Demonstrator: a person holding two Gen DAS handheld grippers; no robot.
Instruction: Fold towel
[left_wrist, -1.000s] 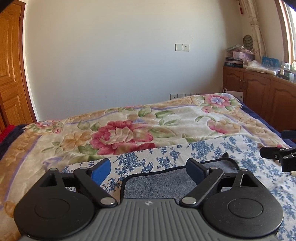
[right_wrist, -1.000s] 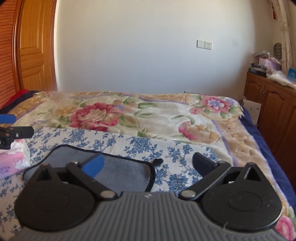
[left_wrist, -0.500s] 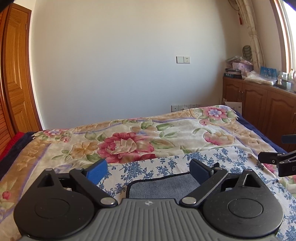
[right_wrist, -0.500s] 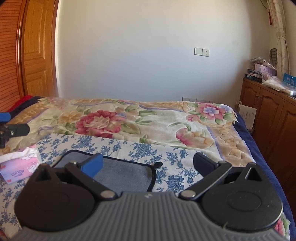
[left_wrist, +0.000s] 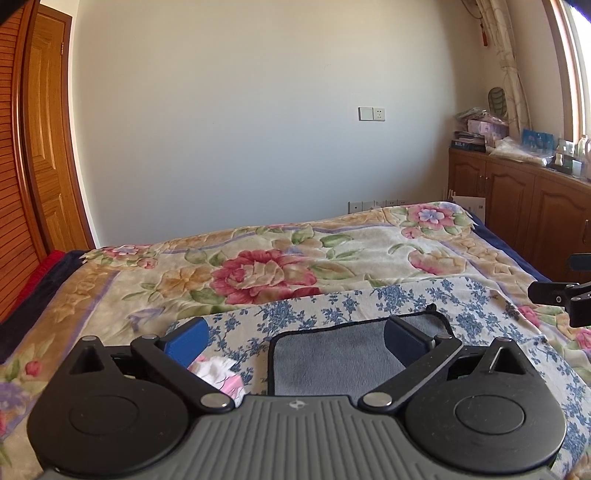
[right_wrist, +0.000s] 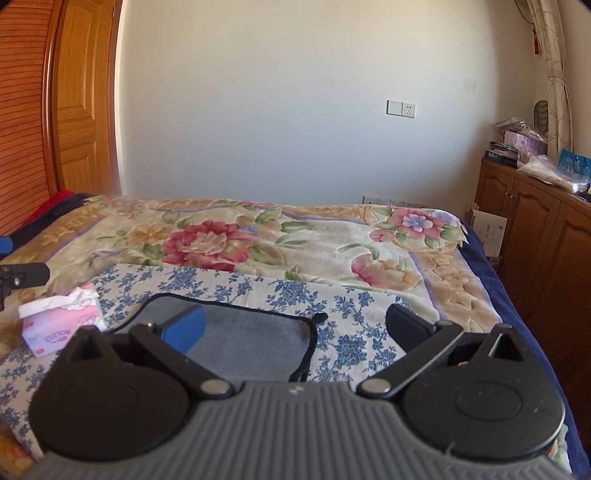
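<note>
On your left, the tissue pack (right_wrist: 61, 325) sits just beside the left edge of the towel (left_wrist: 340, 360), on the blue-flowered cloth (right_wrist: 347, 317) spread over the bed (left_wrist: 280, 251). The towel lies flat with its black trim showing, and I judge you are either at the very start or between folds; I cannot tell how many layers it has. Your left gripper (left_wrist: 295, 338) hangs above the towel's left part, jaws wide apart, holding nothing. Your right gripper (right_wrist: 295, 326) hangs over the right part, equally spread and empty. Next, bring each gripper down to a near corner, pinch only the towel, not the cloth beneath, and keep clear of the tissue pack.
</note>
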